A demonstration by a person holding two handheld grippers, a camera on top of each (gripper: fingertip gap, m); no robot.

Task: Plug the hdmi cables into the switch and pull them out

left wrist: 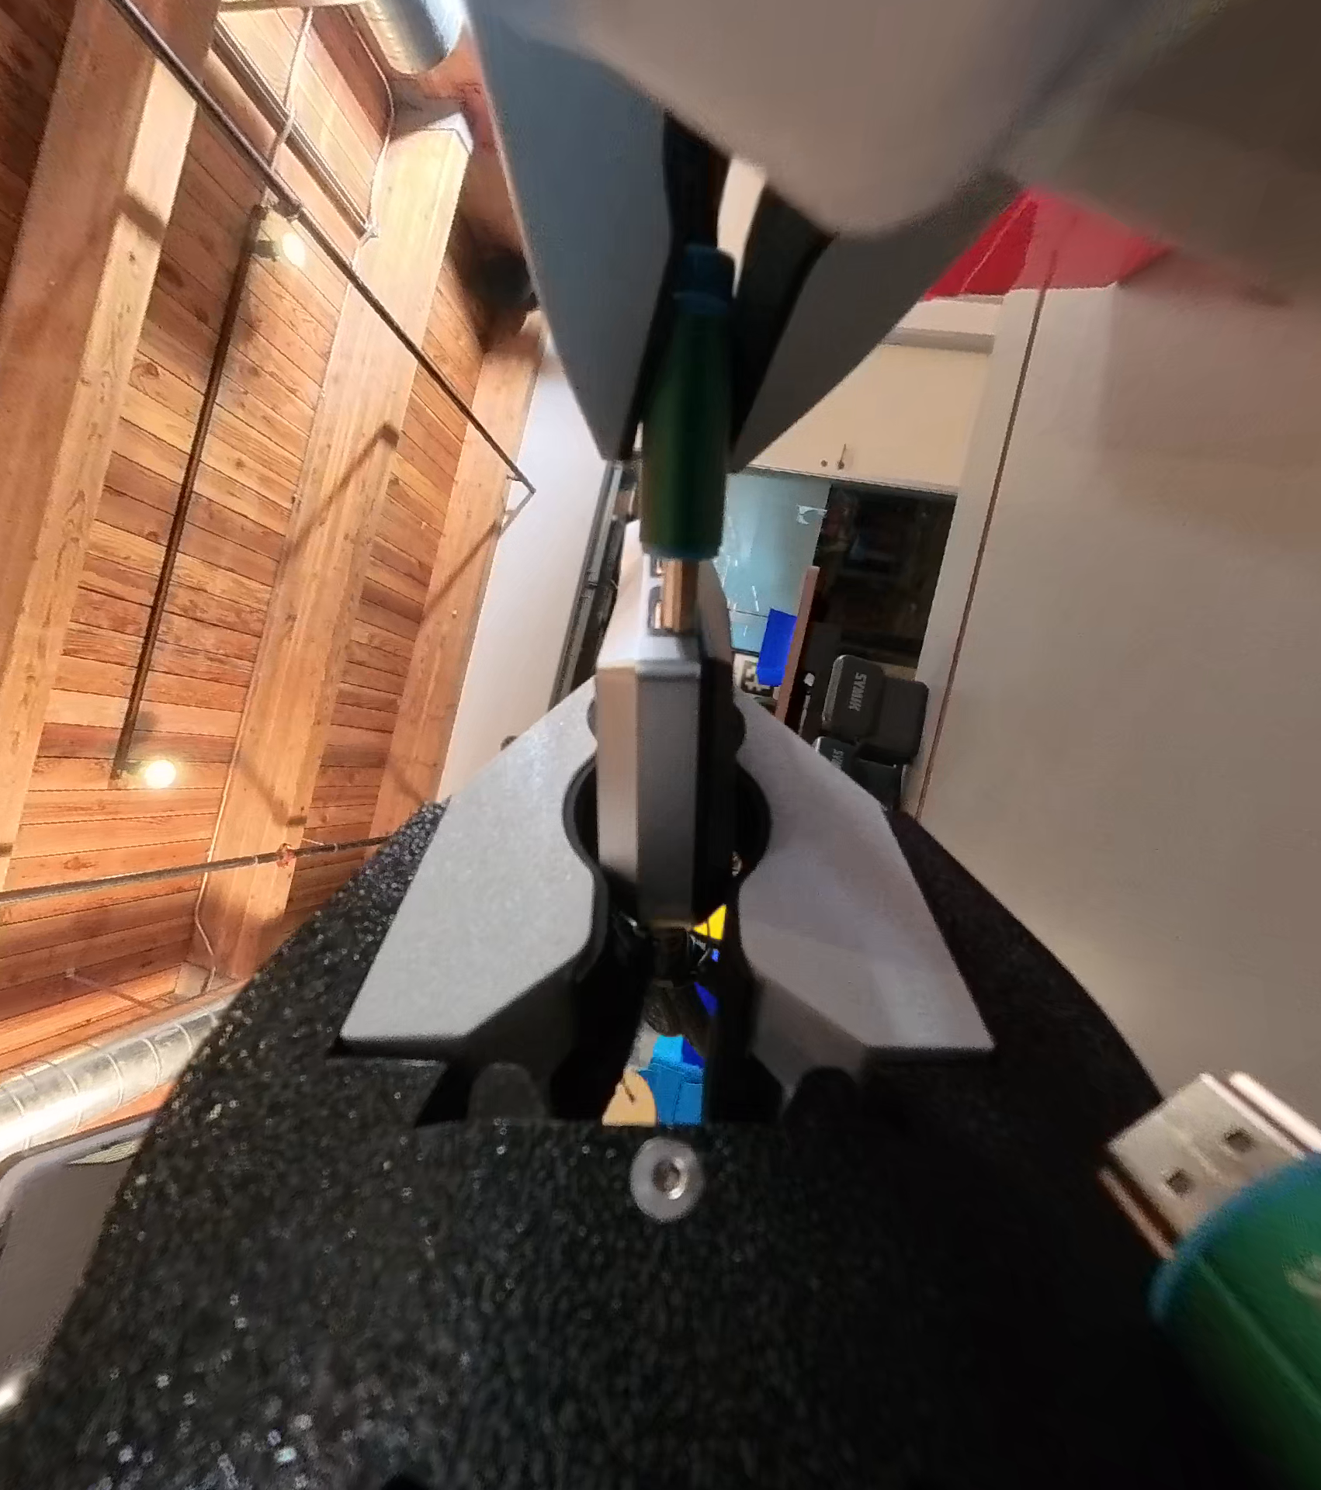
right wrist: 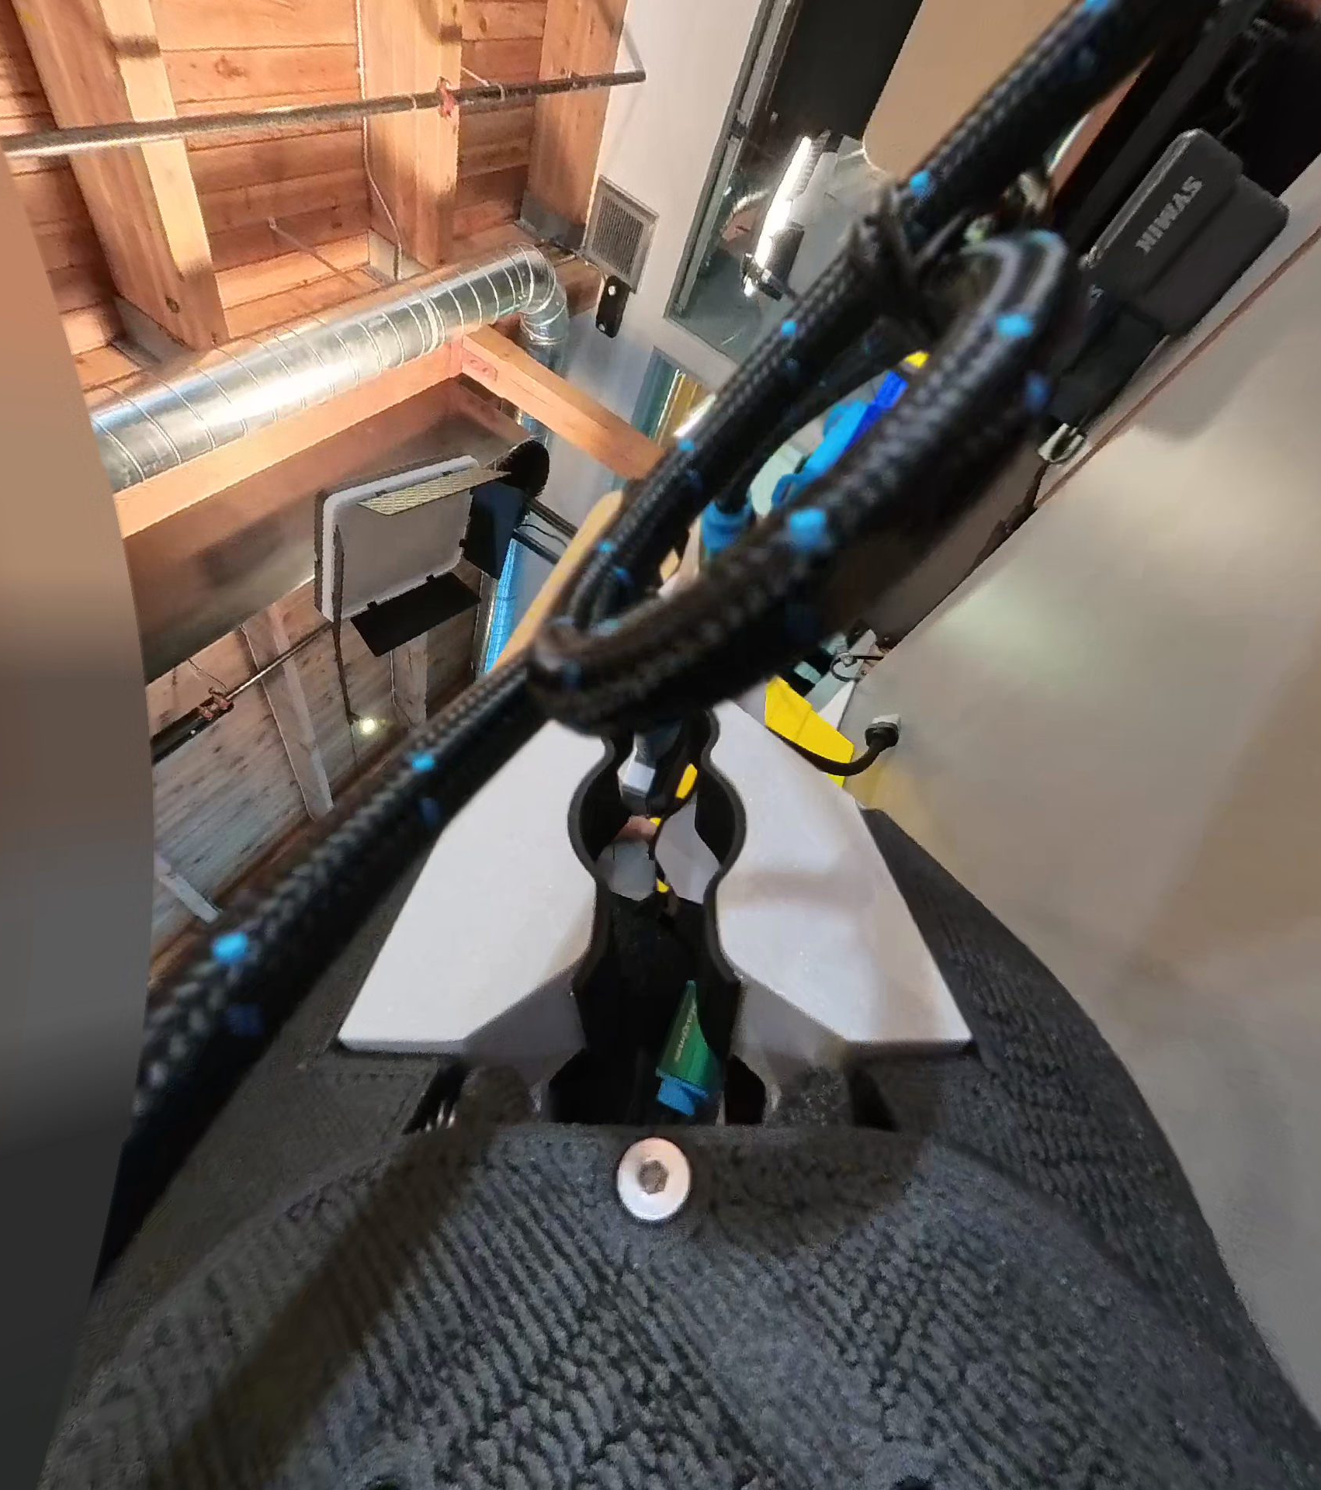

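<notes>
gripping a slim grey hdmi switch (left wrist: 653,798) edge-on, the left gripper (left wrist: 665,717) is seen with its grey fingers (left wrist: 480,911) closed on the two flat faces of the box, which is held upright between them and reaches out past the fingertips. straight beyond those fingertips, the right gripper (left wrist: 677,459) is pointed back toward them, and a green hdmi plug (left wrist: 681,419) is clamped between its fingers. the plug's metal tip (left wrist: 677,597) is shown bare just at the far edge of the switch; whether it is seated in a port cannot be told.

a second green hdmi plug (left wrist: 1278,1290) is seen low to the right of the left fingers, close to the camera and apart from the switch, with its silver tip (left wrist: 1206,1145) uncovered.

in the right wrist view, the right gripper (right wrist: 661,750) is shown with its fingers (right wrist: 496,927) drawn nearly together, and the green hdmi plug (right wrist: 685,1040) is pinched deep between them, near their base. a braided black cable with blue flecks (right wrist: 722,580) is looped across the view just beyond the fingertips, and one strand is carried down past the left of the fingers. through the gap between the fingers only a small grey piece is glimpsed, too hidden to be named.

a wooden plank ceiling (left wrist: 157,484) and a silver duct (right wrist: 318,379) are seen behind both grippers.
</notes>
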